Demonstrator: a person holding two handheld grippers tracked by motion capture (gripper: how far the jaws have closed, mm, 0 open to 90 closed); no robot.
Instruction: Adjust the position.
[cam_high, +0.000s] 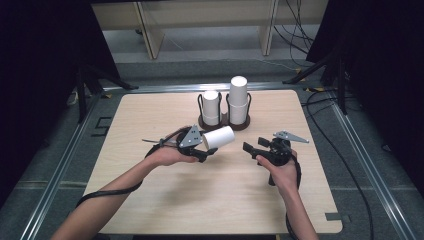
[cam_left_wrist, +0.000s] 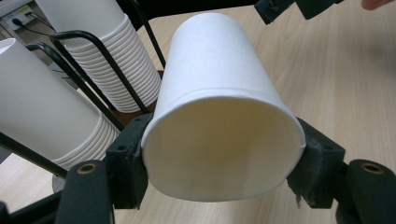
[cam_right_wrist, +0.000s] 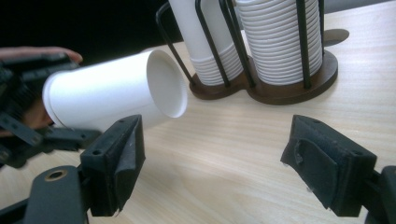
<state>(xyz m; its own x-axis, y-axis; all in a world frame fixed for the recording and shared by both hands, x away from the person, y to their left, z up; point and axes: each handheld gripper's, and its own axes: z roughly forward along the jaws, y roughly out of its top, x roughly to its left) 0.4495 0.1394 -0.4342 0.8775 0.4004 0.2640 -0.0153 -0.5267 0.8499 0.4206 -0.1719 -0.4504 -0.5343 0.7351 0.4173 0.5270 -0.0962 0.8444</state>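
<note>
Your left gripper (cam_high: 204, 148) grasps a white paper cup (cam_high: 218, 137) on its side, just in front of the cup rack (cam_high: 224, 121). Your right gripper (cam_high: 255, 147), jaws spread and holding nothing, hovers near the cup's closed end.

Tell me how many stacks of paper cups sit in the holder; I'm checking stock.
2: a shorter stack in the holder's left side, a taller stack in its right. One loose cup is in the left gripper.
</note>
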